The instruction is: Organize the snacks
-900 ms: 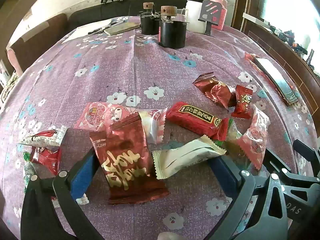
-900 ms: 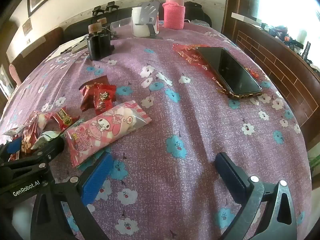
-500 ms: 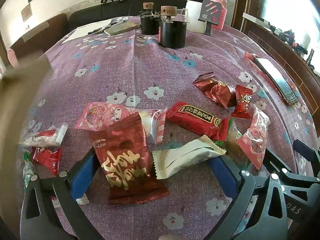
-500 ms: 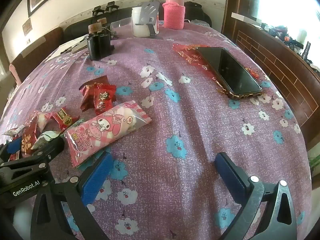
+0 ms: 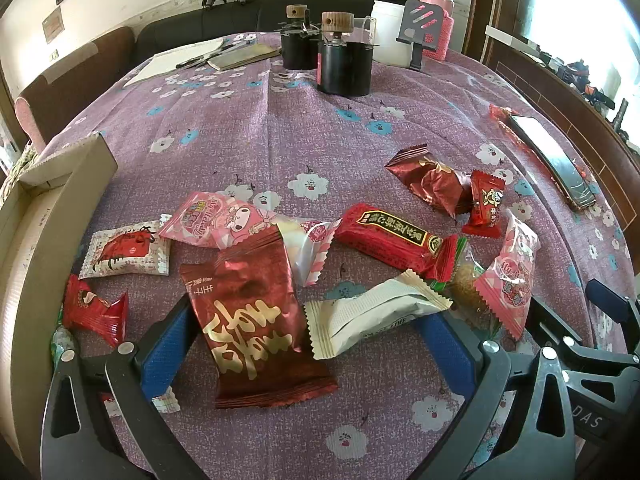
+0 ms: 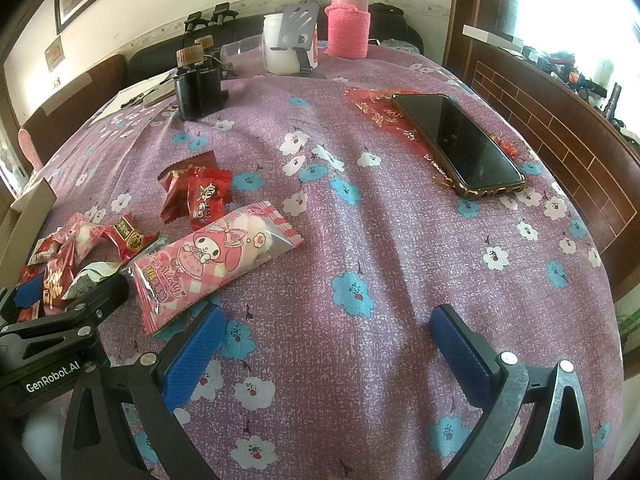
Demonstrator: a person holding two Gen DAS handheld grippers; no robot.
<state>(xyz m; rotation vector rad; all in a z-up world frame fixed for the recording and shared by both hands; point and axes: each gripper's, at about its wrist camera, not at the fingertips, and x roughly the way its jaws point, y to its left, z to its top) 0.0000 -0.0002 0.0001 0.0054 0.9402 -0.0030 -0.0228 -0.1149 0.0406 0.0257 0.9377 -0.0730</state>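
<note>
Several snack packets lie scattered on the purple flowered tablecloth (image 5: 280, 132). My left gripper (image 5: 308, 344) is open, its blue pads straddling a dark red foil packet with gold lettering (image 5: 248, 320) and a cream packet (image 5: 372, 312) without pressing on them. Beyond lie a pink cartoon packet (image 5: 216, 220), a long red bar (image 5: 396, 240), a crumpled dark red wrapper (image 5: 432, 180) and a small red candy (image 5: 486, 208). My right gripper (image 6: 324, 344) is open over bare cloth, with a pink cartoon packet (image 6: 216, 260) just past its left finger (image 6: 192, 356).
A cardboard box (image 5: 44, 208) stands at the table's left edge. A phone (image 6: 460, 144) lies on a red wrapper at the right. Black jars (image 5: 344, 64), a white tub (image 6: 284, 44), a pink-sleeved bottle (image 6: 347, 20) and papers (image 5: 188, 60) stand at the far side.
A cardboard box has come into view at the left edge of the table, beside the snacks. Both grippers and the packets have kept still.
</note>
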